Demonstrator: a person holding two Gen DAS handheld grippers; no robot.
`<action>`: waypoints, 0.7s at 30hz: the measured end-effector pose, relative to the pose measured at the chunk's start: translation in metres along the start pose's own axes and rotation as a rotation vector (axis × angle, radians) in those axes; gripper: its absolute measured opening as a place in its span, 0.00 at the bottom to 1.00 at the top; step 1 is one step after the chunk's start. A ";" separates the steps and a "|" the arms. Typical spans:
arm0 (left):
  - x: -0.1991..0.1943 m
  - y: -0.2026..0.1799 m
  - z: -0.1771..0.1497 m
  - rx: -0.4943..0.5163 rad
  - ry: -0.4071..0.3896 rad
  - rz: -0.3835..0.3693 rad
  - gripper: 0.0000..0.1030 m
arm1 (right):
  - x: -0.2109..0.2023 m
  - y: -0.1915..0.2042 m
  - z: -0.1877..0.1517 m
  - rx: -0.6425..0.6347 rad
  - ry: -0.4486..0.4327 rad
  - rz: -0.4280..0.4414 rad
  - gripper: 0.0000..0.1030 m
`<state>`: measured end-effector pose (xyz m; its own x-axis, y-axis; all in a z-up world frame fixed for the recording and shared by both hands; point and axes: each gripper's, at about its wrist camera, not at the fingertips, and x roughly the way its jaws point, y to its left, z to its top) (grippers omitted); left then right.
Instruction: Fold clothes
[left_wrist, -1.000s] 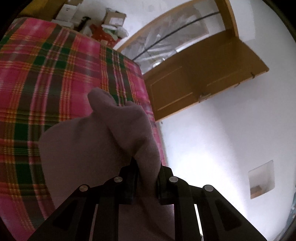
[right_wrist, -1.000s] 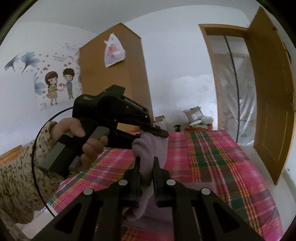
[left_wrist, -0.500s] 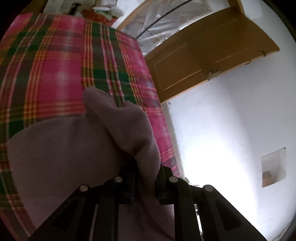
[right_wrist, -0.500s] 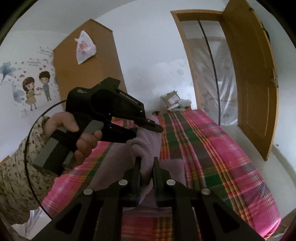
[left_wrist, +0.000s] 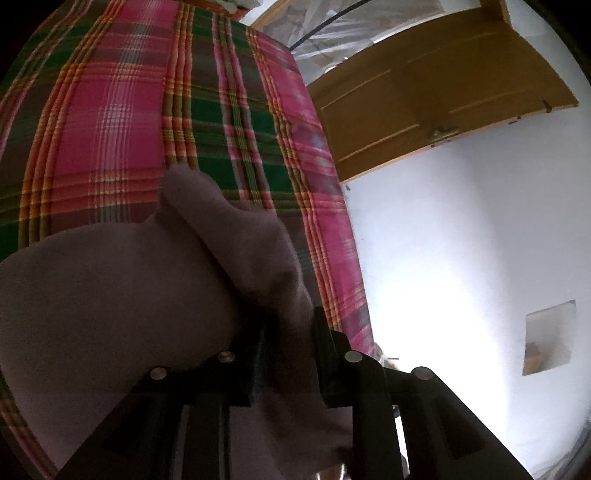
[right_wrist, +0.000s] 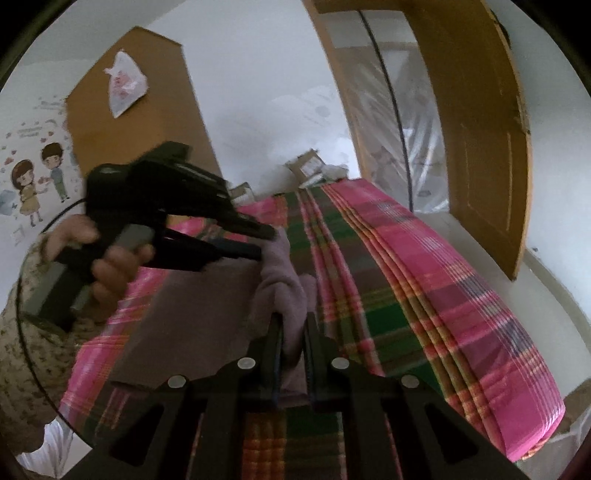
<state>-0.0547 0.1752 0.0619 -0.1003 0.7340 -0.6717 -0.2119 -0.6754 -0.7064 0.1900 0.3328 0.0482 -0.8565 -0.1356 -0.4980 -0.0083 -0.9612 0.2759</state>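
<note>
Mauve garment (left_wrist: 110, 295) on pink-green plaid bedcover (left_wrist: 129, 110).

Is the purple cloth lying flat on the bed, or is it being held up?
Held up at one edge. Both the left gripper and right gripper pinch bunched folds of the purple cloth, while the rest drapes over the plaid bed.

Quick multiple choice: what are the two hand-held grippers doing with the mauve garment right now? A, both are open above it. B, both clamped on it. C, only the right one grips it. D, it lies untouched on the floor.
B: the left hand-held gripper and the right hand-held gripper each have the mauve garment bunched between their fingers, above the plaid bed cover.
</note>
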 end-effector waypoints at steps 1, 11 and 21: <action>-0.002 0.000 0.001 0.006 -0.012 -0.004 0.21 | 0.001 -0.003 -0.001 0.009 0.005 -0.002 0.10; -0.042 0.031 -0.027 0.047 -0.087 0.040 0.21 | 0.006 -0.025 -0.010 0.060 0.066 -0.080 0.10; -0.070 0.078 -0.060 -0.043 -0.125 -0.038 0.22 | 0.027 -0.008 0.033 -0.017 0.052 0.017 0.11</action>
<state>-0.0060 0.0671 0.0402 -0.2139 0.7608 -0.6128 -0.1761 -0.6471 -0.7418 0.1501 0.3449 0.0594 -0.8283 -0.1639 -0.5358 0.0153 -0.9625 0.2707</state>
